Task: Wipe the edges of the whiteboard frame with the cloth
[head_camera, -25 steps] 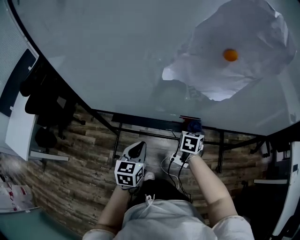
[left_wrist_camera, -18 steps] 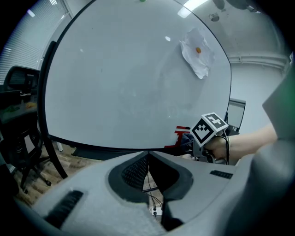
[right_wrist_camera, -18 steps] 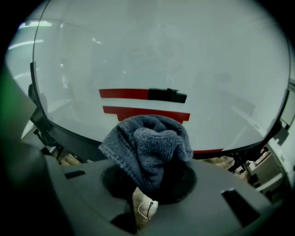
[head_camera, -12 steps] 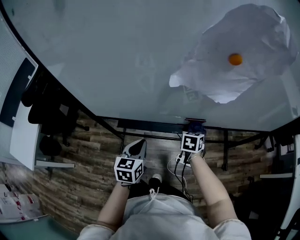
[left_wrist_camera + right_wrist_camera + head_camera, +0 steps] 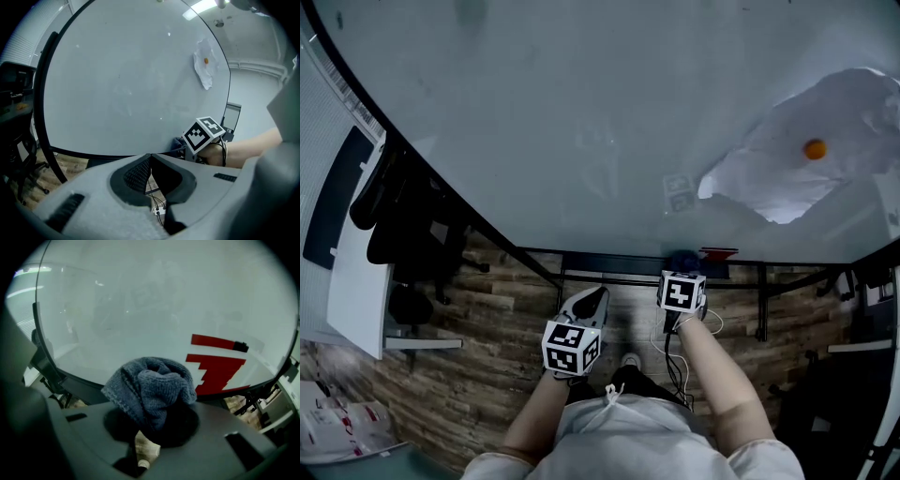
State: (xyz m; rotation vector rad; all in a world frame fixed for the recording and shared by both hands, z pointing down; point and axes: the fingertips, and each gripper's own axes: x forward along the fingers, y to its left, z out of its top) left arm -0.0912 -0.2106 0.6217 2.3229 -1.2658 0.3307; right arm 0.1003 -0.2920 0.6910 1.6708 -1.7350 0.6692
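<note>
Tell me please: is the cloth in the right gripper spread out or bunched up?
Bunched up. The blue-grey cloth sits as a crumpled wad, folds showing, clamped in the right gripper.

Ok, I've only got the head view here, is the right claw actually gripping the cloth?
Observer: Yes, the right gripper view shows the right claw shut on a bunched blue-grey knitted cloth.
Operator: And the left claw?
Observer: The left claw is shut, tips meeting, nothing between them.
Operator: Is the cloth on the frame?
Observer: It overlaps the dark bottom edge of the whiteboard frame there; contact can't be confirmed.
</note>
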